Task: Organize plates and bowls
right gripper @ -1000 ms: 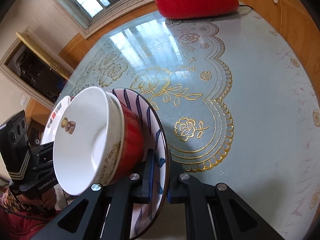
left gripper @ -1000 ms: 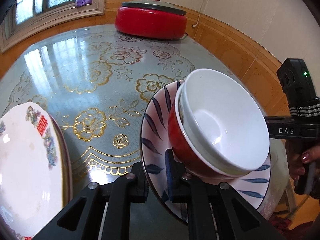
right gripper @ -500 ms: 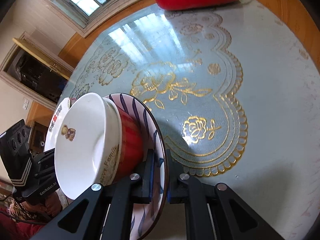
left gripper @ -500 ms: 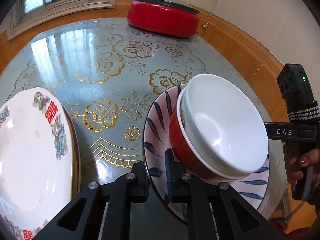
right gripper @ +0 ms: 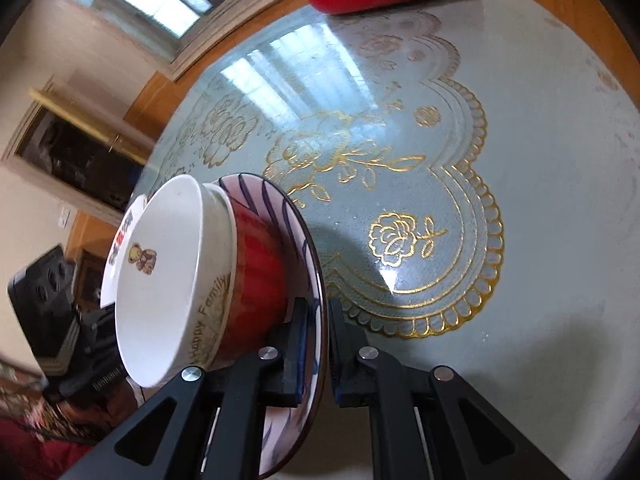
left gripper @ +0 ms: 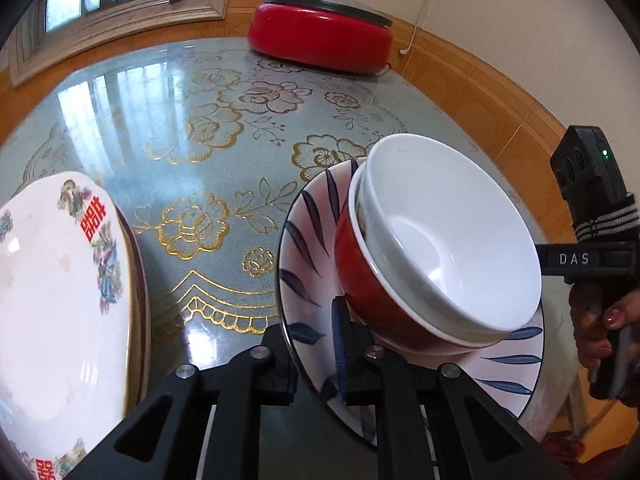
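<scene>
Two bowls are already nested: a white bowl [left gripper: 452,240] sits inside a red bowl [left gripper: 360,280], and both stand on a striped plate [left gripper: 304,240]. This part of the task looks done. The whole stack is lifted above the counter [left gripper: 180,120] and tilted, so it has no resting place yet. To the left of the striped plate there is a large flowered plate [left gripper: 60,280], with the dark rim of another plate under it, so a second pile of plates seems to exist. I judge that what is left is to put the striped plate with its bowls down, perhaps near or on that pile. A red cooker [left gripper: 320,36] with a lid stands at the far edge of the counter, well apart from the striped plate.

Both claws are clenched on the rim of the striped plate, from opposite sides. The left claw [left gripper: 312,344] pinches the near edge, with one finger above the plate, touching the red bowl, and one below it. The right claw [right gripper: 316,344] grasps the rim on the other side in the same way.
</scene>
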Motion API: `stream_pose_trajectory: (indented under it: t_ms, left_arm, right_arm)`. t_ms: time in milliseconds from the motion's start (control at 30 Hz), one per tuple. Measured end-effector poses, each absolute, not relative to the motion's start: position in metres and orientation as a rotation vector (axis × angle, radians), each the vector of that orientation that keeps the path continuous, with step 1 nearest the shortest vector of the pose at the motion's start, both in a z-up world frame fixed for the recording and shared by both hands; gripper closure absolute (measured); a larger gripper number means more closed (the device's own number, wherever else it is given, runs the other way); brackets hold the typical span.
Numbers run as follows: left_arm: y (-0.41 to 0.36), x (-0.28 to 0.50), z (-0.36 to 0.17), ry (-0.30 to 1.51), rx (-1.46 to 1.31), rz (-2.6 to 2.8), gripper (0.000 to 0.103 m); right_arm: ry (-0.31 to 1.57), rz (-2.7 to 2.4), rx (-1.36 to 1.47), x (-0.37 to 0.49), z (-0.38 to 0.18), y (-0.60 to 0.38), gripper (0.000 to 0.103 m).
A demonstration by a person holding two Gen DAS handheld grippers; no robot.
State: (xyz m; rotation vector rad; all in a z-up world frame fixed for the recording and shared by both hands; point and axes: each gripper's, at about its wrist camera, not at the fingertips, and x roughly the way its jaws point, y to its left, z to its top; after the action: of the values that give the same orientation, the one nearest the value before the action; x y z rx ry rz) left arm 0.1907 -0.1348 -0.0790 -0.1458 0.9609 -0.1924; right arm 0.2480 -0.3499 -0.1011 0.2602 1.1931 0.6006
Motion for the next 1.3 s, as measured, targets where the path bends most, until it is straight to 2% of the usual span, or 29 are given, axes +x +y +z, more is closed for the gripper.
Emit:
stream_pose_trajectory:
  t_ms: [267, 667, 1000, 1300]
  left_arm:
    - [-0.132, 0.19, -0.068, 0.951, -0.156, -0.164, 0.092]
    - [-0.107, 0.178, -0.03, 0.874, -0.214, -0.12, 0.091]
    - [-0.035, 0.145, 0.008, 0.791, -0.246, 0.01, 0.092]
    - [0.05, 0.125, -0.001, 0.81, -0.248, 0.133, 0.092]
  right_arm:
    - [1.198, 0.589, 0.253, 0.248, -0.09, -0.345, 0.093]
    - [1.13, 0.642, 0.189, 0.255, -0.041, -0.313, 0.093]
    - [1.083, 0.778, 0.107, 0.258, -0.008, -0.224, 0.093]
    - [1.117, 0.864, 0.1, 0.262, -0.028, -0.126, 0.093]
